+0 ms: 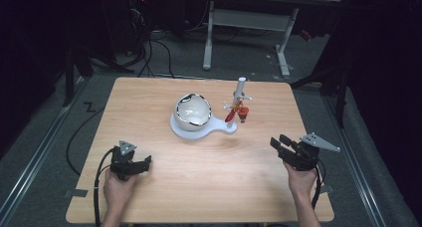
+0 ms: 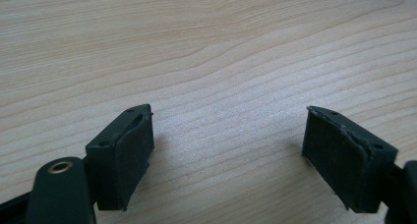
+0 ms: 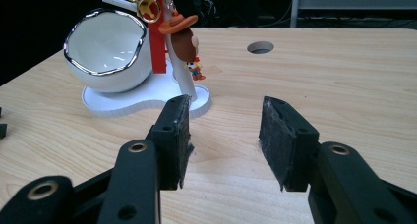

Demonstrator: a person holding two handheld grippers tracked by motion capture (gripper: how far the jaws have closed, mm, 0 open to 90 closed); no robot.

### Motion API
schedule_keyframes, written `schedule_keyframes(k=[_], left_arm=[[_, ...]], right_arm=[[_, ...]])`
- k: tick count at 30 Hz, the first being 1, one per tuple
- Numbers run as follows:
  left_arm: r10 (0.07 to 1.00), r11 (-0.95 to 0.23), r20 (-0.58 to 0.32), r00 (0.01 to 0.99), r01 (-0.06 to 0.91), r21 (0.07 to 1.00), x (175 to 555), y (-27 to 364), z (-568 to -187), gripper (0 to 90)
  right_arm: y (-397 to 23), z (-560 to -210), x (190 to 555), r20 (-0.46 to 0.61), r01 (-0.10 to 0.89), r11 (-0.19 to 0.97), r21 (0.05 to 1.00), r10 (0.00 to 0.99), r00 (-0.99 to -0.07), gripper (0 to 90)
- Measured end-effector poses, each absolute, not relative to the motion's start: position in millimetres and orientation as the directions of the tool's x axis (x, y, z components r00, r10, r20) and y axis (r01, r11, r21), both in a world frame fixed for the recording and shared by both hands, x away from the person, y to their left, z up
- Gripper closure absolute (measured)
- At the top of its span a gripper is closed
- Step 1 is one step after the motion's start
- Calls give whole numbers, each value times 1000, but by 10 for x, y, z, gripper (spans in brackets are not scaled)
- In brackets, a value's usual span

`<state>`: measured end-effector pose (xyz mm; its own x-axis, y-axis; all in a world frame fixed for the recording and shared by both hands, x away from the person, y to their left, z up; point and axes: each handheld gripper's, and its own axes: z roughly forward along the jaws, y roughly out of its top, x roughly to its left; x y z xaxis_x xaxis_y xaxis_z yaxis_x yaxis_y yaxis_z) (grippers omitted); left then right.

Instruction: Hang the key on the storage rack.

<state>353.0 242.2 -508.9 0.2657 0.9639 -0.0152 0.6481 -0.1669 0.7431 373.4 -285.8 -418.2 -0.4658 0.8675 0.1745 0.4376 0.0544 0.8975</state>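
Both grippers' jaws empty, keychain stand ahead

A stand sits mid-table, toward the far side. A bowl rests on its left part; a post rises from its right part, with a keychain hanging on it. The left gripper lies near-left of the stand, the right gripper near-right, both well apart from it.
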Motion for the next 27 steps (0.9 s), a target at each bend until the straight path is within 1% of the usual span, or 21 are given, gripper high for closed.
schedule_keyframes(k=[16, 27], left_arm=[[964, -167, -15, 266, 648, 743, 3530, 2421, -5089, 200], [964, -167, -15, 266, 648, 743, 3530, 2421, -5089, 200]], right_arm=[[-2914, -4346, 3687, 189, 464, 44, 885, 876, -443, 550], [-2931, -4451, 3676, 179, 482, 57, 874, 885, -429, 551]])
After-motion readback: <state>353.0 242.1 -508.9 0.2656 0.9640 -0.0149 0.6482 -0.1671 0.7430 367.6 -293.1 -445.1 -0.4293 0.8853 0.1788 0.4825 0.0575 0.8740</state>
